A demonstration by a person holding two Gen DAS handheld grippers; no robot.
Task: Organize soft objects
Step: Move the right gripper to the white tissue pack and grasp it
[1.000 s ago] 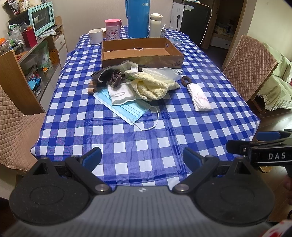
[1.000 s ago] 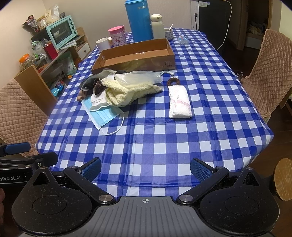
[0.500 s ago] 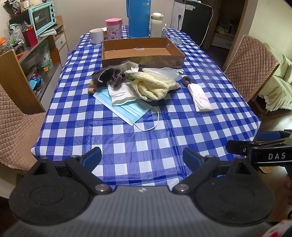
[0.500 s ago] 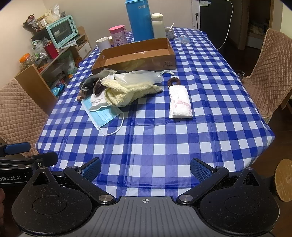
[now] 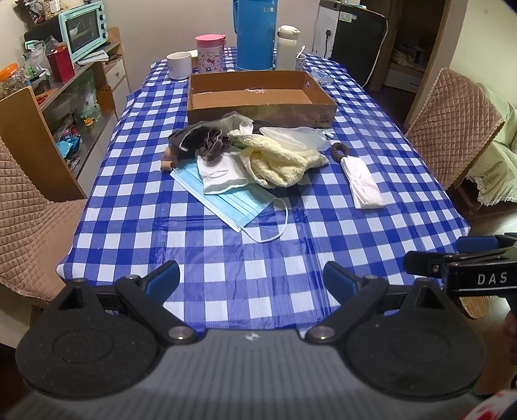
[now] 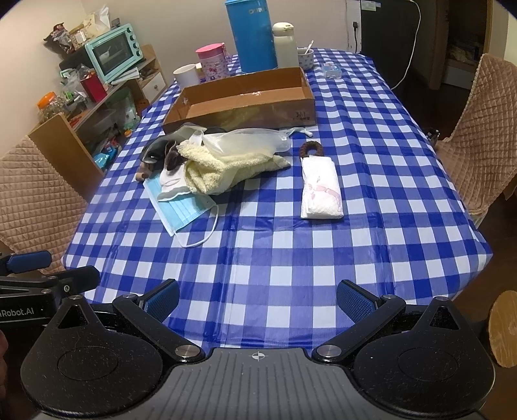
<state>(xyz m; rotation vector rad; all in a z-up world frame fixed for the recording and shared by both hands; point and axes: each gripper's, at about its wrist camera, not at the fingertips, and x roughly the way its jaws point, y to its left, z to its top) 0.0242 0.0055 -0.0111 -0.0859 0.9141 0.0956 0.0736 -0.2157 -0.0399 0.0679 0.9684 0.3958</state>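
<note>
A pile of soft things lies mid-table: a yellow towel (image 5: 281, 161) (image 6: 226, 166), a blue face mask (image 5: 232, 202) (image 6: 181, 210), a white mask (image 5: 219, 174), a clear plastic bag (image 6: 245, 142), dark cloth (image 5: 200, 139). A white tissue pack (image 5: 363, 184) (image 6: 320, 190) and a brown hair tie (image 5: 340, 151) (image 6: 311, 149) lie to the right. An empty cardboard box (image 5: 258, 97) (image 6: 242, 100) stands behind the pile. My left gripper (image 5: 252, 281) and right gripper (image 6: 258, 299) are open and empty over the table's near edge.
The blue checked tablecloth (image 5: 226, 265) covers the table. A blue thermos (image 5: 255, 32), white bottle (image 5: 287, 43), pink cup (image 5: 209, 53) and white mug (image 5: 178, 64) stand at the far end. Quilted chairs (image 5: 452, 122) (image 5: 26, 226) flank the table; a shelf with an oven (image 5: 85, 29) stands left.
Both grippers have moved slightly forward toward the table; nothing on the table has moved.
</note>
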